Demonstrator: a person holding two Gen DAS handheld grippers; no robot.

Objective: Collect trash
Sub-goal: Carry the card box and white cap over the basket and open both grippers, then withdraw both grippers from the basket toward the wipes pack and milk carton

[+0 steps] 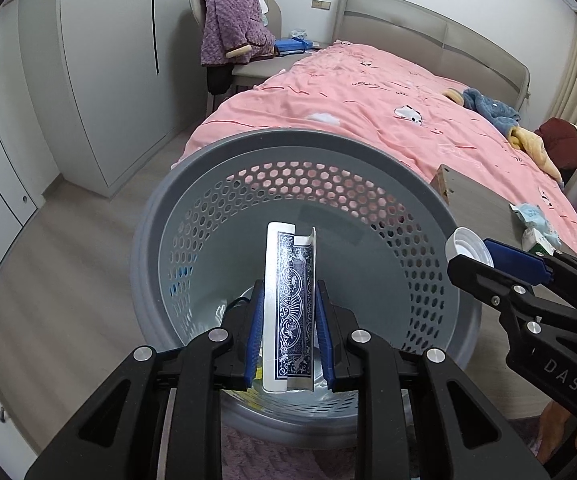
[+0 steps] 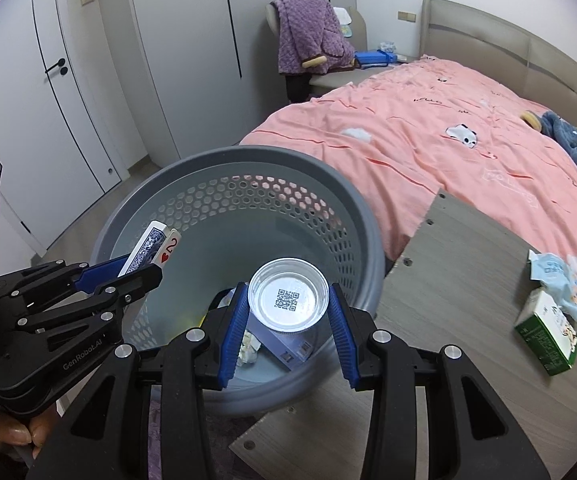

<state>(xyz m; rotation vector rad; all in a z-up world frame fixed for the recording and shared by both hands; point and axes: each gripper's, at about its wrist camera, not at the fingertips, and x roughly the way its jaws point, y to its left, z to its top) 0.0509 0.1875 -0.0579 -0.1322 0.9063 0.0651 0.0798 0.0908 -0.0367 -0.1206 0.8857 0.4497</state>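
Note:
A grey perforated bin [image 1: 248, 148] [image 2: 368, 248] stands on the floor beside the bed. Over its mouth my left gripper [image 1: 288, 312] is shut on a pack of blue-backed playing cards [image 1: 290, 304]; the right wrist view shows that gripper [image 2: 136, 272] from the side, with the cards [image 2: 150, 254] showing a red two. My right gripper [image 2: 288, 312] is shut on a clear plastic cup [image 2: 288, 298] with a QR code on its base, also above the bin. In the left wrist view the cup [image 1: 468, 246] sits at the right gripper's [image 1: 488, 264] tip. Some trash lies at the bin's bottom.
A grey wooden board [image 2: 468, 288] to the right carries a green carton [image 2: 548, 332] and a crumpled blue-white wrapper [image 2: 564, 276]. Behind lies a bed with a pink cover [image 2: 428, 140], clothes on it. A chair with a purple blanket [image 2: 308, 40] and white wardrobes stand farther back.

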